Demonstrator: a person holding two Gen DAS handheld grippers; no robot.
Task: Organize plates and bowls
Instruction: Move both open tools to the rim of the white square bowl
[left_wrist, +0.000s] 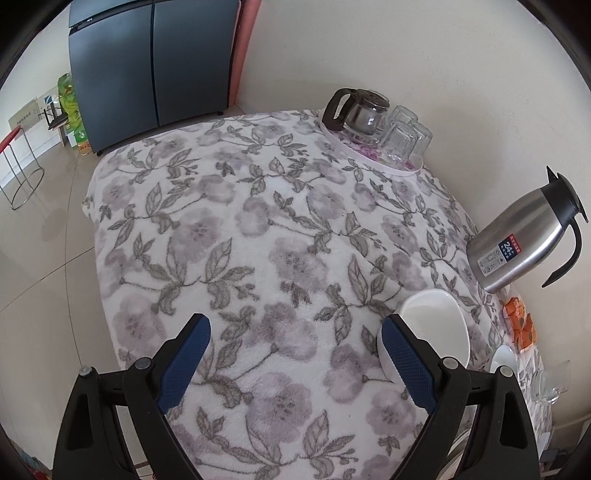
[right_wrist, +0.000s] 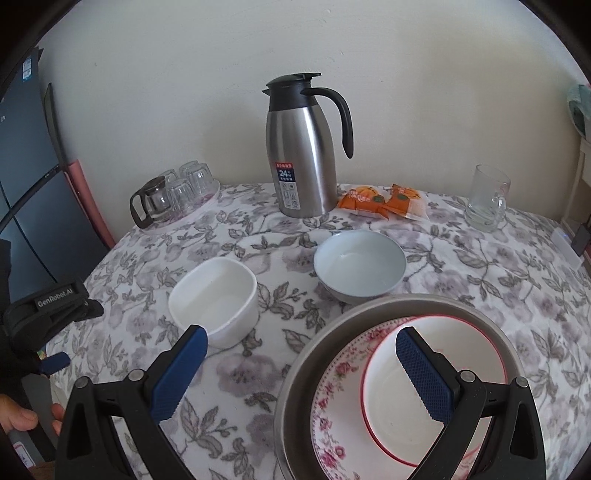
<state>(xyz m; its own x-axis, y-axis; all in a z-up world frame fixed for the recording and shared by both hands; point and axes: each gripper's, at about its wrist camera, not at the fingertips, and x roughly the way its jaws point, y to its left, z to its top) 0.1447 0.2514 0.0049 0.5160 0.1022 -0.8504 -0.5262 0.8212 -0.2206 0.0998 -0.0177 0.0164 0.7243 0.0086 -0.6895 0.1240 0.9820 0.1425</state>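
Both blue-padded grippers — left (left_wrist: 295, 354), right (right_wrist: 301, 360) — were gaping wide, holding nothing. Squarish white bowl (right_wrist: 214, 301) and pale blue round bowl (right_wrist: 360, 264) sat just behind the grey metal basin (right_wrist: 310, 354), which held a floral plate (right_wrist: 332, 406) and red-rimmed bowl (right_wrist: 391, 398).

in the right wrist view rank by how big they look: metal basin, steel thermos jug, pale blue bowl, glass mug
1. metal basin, though it sits nearest the camera
2. steel thermos jug
3. pale blue bowl
4. glass mug

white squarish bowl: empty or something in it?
Empty. The right wrist view looks into the white squarish bowl, upright on the tablecloth; only bare white interior shows.
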